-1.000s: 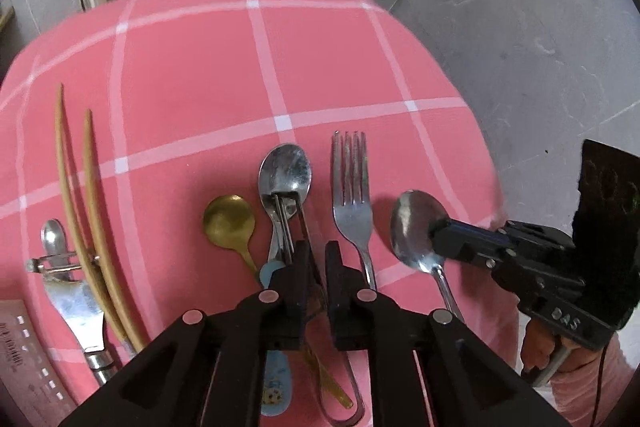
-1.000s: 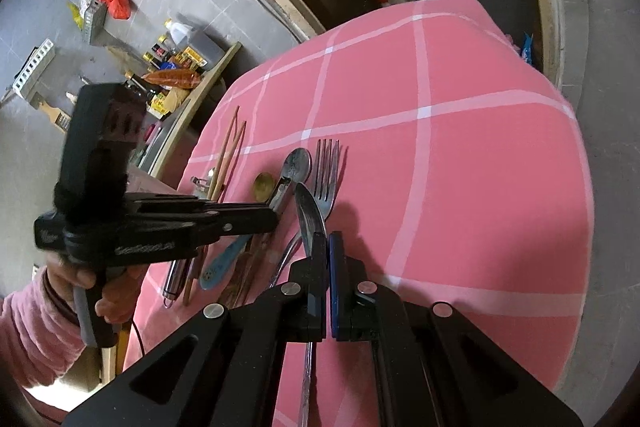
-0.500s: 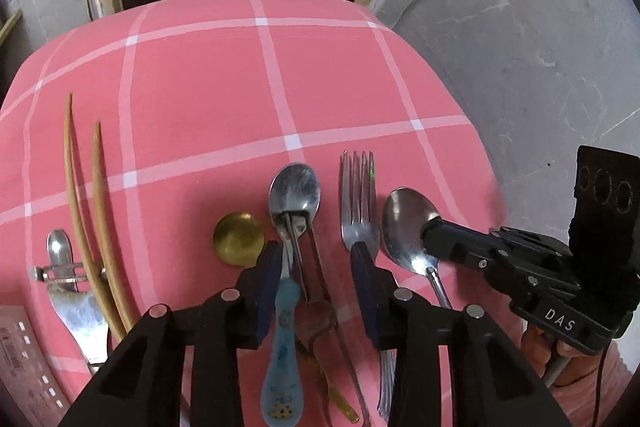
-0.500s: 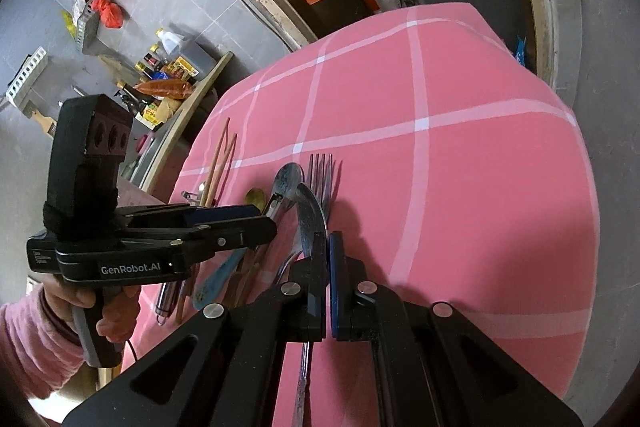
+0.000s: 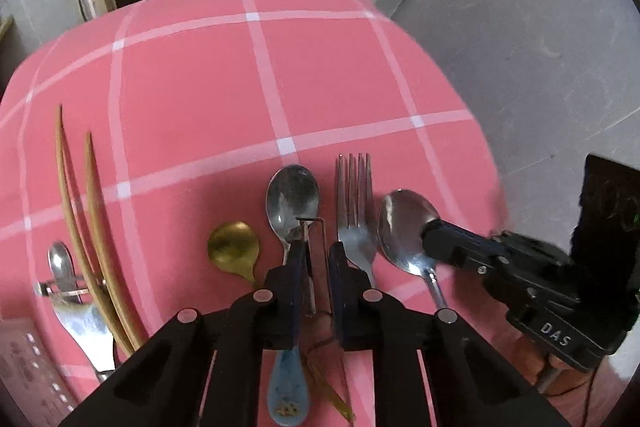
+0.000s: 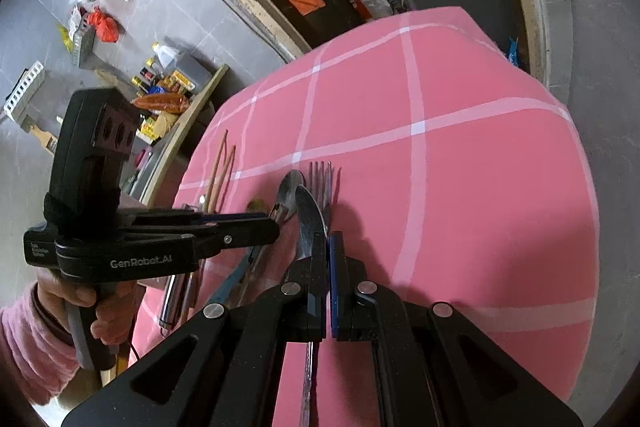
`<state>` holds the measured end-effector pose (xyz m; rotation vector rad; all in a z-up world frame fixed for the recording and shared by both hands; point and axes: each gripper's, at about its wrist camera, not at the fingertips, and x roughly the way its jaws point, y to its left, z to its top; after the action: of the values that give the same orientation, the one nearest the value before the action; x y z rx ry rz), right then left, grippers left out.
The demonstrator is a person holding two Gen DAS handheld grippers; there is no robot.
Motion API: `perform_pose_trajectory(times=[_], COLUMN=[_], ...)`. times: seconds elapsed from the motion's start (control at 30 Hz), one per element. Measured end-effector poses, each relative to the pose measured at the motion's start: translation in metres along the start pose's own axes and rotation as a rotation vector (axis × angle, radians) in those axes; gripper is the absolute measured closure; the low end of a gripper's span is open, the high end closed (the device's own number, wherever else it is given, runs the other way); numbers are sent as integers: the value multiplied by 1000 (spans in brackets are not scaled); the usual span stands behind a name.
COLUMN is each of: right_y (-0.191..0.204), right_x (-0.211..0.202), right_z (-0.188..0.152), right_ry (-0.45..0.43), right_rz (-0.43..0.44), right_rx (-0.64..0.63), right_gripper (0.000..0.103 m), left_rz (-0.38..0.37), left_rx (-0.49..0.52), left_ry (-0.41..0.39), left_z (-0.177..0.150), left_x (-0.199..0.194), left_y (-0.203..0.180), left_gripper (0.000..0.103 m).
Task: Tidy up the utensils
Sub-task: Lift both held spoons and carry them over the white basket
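The utensils lie in a row on the desk (image 5: 340, 67), which carries a pink checked cloth. Left to right in the left wrist view: chopsticks (image 5: 80, 211), gold spoon (image 5: 234, 247), steel spoon (image 5: 293, 199), fork (image 5: 354, 211), large spoon (image 5: 402, 227).

Left tongs (image 5: 316, 267): jaws have just been closing and stand narrowly apart. A thin wire utensil (image 5: 314, 267) sits between them over the steel spoon's neck; whether the pads press it cannot be told.

Right tongs (image 6: 327, 267): jaws together, clamped on the large spoon's neck. Its bowl projects forward, beside the fork, low over the cloth.

A blue-handled utensil (image 5: 288, 383) lies under the left tongs.
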<state>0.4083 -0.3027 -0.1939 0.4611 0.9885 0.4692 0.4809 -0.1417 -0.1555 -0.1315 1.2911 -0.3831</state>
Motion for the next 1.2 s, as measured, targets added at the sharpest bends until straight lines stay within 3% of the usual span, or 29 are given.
perform_pose_trajectory(times=[0.23, 0.6, 0.73, 1.03, 1.2], right_y=[20, 110, 154, 258, 294], right_x=[-23, -61, -67, -41, -7], right_z=[-4, 23, 34, 44, 25], right_ry=[-114, -355, -424, -521, -559], right_rz=[-5, 108, 149, 290, 334], right_rx=[15, 1, -27, -90, -131], right_gripper=[101, 101, 101, 101, 101], left_rz=[-98, -77, -38, 104, 187], left_rx=[-34, -99, -116, -149, -177], left_ry=[-142, -498, -597, -721, -739], left_z=[-27, -65, -72, -93, -115], left_x=[-40, -169, -221, -325, -343], left_y=[14, 34, 56, 111, 143], left_gripper=[92, 92, 92, 92, 92])
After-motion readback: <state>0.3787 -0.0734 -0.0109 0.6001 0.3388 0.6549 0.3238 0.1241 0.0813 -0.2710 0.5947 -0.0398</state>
